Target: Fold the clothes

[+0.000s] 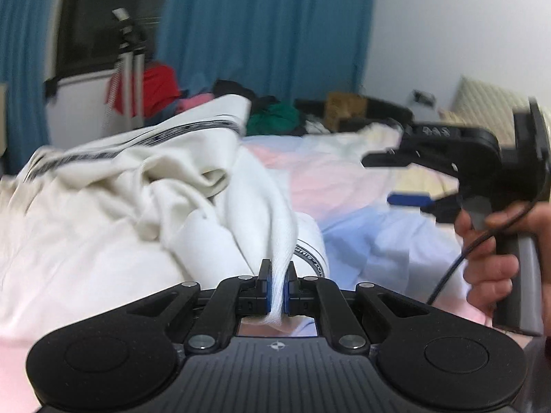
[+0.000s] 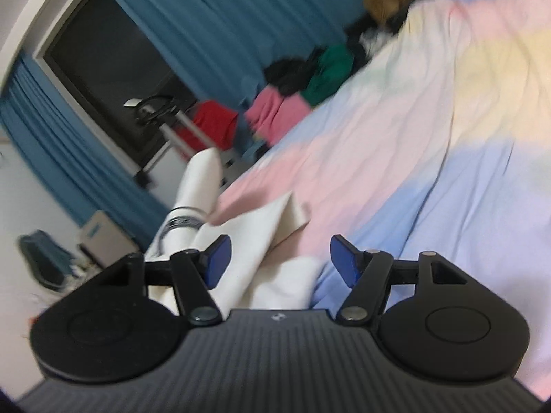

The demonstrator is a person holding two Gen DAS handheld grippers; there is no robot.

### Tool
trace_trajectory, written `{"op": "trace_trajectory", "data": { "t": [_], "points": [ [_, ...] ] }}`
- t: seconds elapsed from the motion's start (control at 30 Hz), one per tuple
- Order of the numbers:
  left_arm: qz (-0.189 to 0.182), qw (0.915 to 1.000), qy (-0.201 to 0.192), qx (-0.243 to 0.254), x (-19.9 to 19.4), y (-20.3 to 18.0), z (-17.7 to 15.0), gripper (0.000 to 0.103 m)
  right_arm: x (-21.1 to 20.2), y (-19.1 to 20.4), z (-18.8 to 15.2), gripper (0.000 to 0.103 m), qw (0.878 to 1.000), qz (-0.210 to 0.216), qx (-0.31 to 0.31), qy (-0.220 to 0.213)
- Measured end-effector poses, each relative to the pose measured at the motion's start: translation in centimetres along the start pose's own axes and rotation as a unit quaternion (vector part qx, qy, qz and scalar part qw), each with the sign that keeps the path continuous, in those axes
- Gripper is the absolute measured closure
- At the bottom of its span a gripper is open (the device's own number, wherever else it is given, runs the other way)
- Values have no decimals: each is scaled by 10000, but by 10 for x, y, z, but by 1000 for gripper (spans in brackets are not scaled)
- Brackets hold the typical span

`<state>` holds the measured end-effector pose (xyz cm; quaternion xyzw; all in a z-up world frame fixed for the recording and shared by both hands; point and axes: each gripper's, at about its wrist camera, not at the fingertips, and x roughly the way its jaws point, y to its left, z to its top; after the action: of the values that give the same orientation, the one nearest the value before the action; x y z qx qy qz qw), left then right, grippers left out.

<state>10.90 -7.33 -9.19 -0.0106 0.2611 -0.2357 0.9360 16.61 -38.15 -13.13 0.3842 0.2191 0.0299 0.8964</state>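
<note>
Left gripper (image 1: 277,284) clamped on blurred white garment (image 1: 137,189); right gripper (image 2: 280,261) apart, empty.

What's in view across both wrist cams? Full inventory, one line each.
white garment: one, cream-white with a black stripe, bunched on the bed, a fold pinched by the left gripper
bedsheet: one, pastel pink, blue and yellow, covering the bed
clothes pile: several, red, pink, green and black, at the bed's far edge
curtains: blue, flanking a dark window
tripod: one, pale, by the window
left gripper: black, blue pads, shut on the white garment
right gripper: black, blue pads, open
hand: one, holding the right gripper's handle
</note>
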Motion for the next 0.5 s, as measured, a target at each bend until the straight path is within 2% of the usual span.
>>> {"op": "trace_trajectory", "data": {
  "t": [0.1, 0.17, 0.27, 0.33, 0.4, 0.5],
  "points": [
    [-24, 9991, -47, -413, -2, 8, -5, 97, 3, 2, -6, 44, 9995, 217, 113, 202],
    [-52, 9990, 1, -442, 0, 11, -3, 97, 6, 5, -10, 58, 9990, 292, 110, 322],
    [-147, 9988, 87, -452, 3, 15, -1, 97, 10, 7, -15, 59, 9980, 360, 178, 480],
    [-206, 9978, 92, -616, 4, 22, -2, 97, 22, 6, -14, 58, 9958, 401, 436, 693],
    [-325, 9955, 79, -887, 6, 33, -3, 97, 45, 6, -8, 57, 9929, 305, 723, 898],
    [-457, 9951, 11, -874, 8, 37, -5, 97, 90, 5, 8, 56, 9889, 56, 930, 1158]
  ]
}}
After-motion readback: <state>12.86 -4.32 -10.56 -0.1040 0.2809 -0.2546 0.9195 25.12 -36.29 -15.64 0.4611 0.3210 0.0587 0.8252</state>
